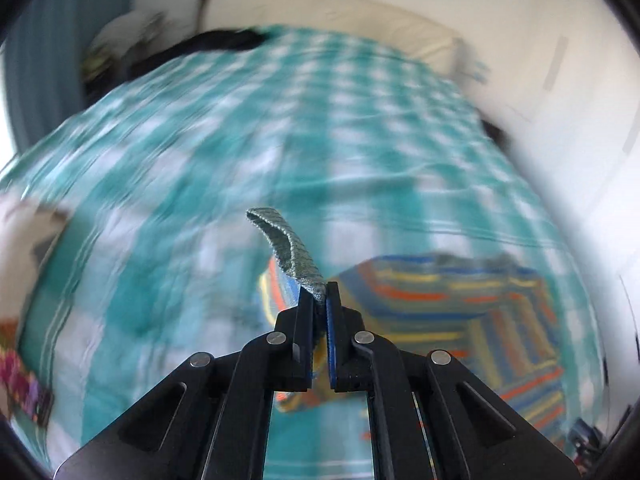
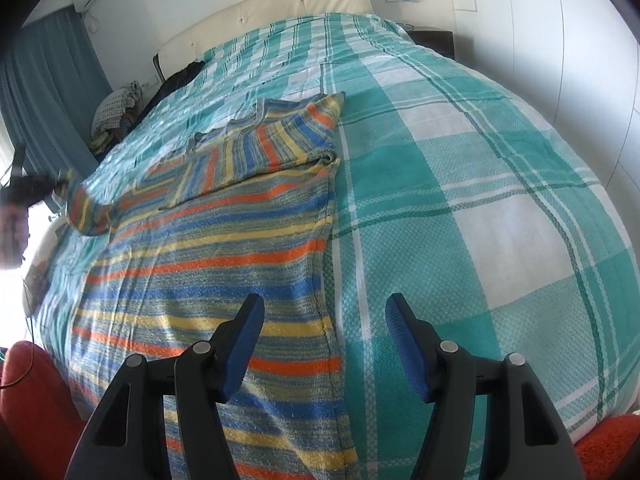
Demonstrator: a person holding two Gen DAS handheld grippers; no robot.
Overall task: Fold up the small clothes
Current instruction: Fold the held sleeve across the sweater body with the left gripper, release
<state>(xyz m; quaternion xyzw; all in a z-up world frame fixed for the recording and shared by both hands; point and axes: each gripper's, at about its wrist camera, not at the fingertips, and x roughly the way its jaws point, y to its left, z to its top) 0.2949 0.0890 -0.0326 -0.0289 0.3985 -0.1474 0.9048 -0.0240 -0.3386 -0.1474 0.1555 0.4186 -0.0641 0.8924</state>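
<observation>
Our left gripper pinches the striped sweater's cuff between its tips, our right gripper's fingers spread above the hem, so a hard tug could slip it free.

Open bedspread to the right of the right tongs, sweater to their left

Ahead and right of the right tongs, the checked bedspread lies flat and bare up to the headboard. The striped sweater covers the bed below their left finger and ahead-left. Clutter and a dark item crowd the far-left edge.
</observation>
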